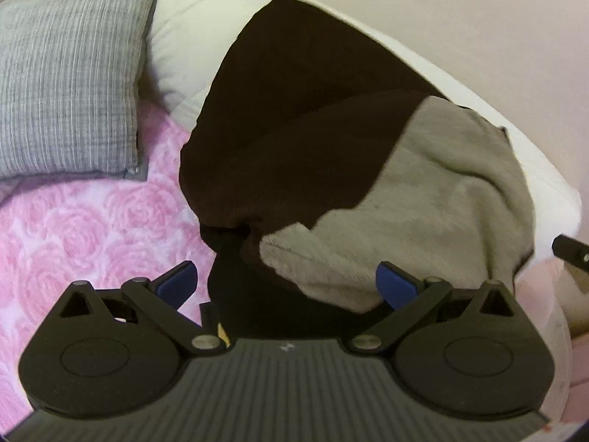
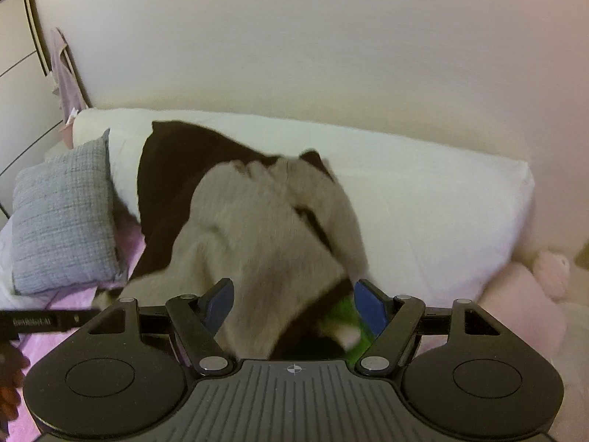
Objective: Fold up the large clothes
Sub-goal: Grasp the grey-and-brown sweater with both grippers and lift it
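Soft, bulky fleece garment (image 1: 294, 118), mid-frame, probably sags: both the left gripper (image 1: 285, 283) and right gripper (image 2: 292, 304) gape unclenched; grab the hem.

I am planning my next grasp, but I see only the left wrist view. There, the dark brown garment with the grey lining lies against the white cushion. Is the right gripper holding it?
Observer: No. The right gripper is open; the grey lining sits between its fingers, not clamped.
Operator: Is anything else near those fingers?
Observer: Yes, something green shows under the edge of the garment, beside the right-hand finger. I cannot tell what it is.
Operator: And further right?
Observer: A pink plush toy lies past the end of the white cushion.
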A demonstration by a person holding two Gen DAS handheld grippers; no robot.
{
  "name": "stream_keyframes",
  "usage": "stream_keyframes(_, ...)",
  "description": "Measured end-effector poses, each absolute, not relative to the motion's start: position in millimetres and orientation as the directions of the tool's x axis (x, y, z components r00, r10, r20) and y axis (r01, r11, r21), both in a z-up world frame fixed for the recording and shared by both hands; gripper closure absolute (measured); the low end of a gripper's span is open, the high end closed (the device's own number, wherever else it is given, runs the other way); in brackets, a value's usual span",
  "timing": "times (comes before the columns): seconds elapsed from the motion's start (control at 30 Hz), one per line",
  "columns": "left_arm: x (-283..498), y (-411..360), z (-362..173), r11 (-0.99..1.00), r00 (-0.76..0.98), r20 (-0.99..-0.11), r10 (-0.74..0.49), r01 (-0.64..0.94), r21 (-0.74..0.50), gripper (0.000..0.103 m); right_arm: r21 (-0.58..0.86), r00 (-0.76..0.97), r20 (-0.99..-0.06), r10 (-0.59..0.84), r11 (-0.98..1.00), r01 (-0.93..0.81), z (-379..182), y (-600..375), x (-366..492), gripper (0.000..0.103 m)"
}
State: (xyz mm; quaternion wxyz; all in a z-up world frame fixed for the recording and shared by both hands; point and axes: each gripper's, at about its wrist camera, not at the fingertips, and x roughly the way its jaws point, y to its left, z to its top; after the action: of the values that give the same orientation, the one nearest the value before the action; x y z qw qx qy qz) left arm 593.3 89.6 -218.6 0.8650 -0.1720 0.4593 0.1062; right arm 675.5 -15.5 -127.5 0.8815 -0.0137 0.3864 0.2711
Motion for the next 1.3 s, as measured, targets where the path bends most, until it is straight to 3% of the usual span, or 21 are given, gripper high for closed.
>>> stream_keyframes(0.23,608,104,-239,0.88,0.574,-0.819,-0.004,-0.388,-0.276,0.003,0.188,0.546,-0.669,0.504,0.826,-0.531,-144,12,710,0.032)
stream_keyframes(0.3,611,104,-244,0.875,0.582,-0.813,-0.031,-0.377,-0.304,0.014,0.202,0.526,-0.674,0.519,0.814,-0.544,-151,18,717,0.032)
stream_keyframes(0.33,612,103,-245,0.875,0.587,-0.808,-0.05,-0.364,-0.319,0.027,0.219,0.502,-0.676,0.539,0.798,-0.561,-154,21,719,0.033)
stream_keyframes(0.37,613,101,-246,0.874,0.593,-0.802,-0.068,-0.352,-0.334,0.036,0.209,0.488,-0.686,0.54,0.788,-0.579,-156,25,720,0.044)
stream_keyframes(0.4,613,99,-245,0.876,0.601,-0.796,-0.066,-0.348,-0.335,0.038,0.18,0.478,-0.694,0.538,0.773,-0.608,-157,30,717,0.082)
stream_keyframes(0.47,614,95,-240,0.891,0.619,-0.783,-0.058,-0.322,-0.321,0.071,0.12,0.477,-0.704,0.527,0.75,-0.651,-154,37,713,0.084)
stream_keyframes(0.53,614,95,-234,0.906,0.621,-0.783,-0.046,-0.305,-0.295,0.085,0.118,0.474,-0.691,0.545,0.733,-0.67,-145,37,707,0.086)
stream_keyframes(0.9,532,135,-147,0.887,0.777,-0.623,0.094,-0.349,-0.301,0.091,0.281,0.383,-0.447,0.809,0.533,-0.798,-36,38,650,0.088)
stream_keyframes(1.07,433,156,-98,0.842,0.813,-0.529,0.241,-0.447,-0.303,0.091,0.317,0.222,-0.329,0.918,0.329,-0.89,8,55,583,0.088)
stream_keyframes(1.3,254,163,-49,0.725,0.761,-0.443,0.474,-0.623,-0.295,0.092,0.375,-0.059,-0.265,0.963,0.046,-0.926,38,72,454,0.088)
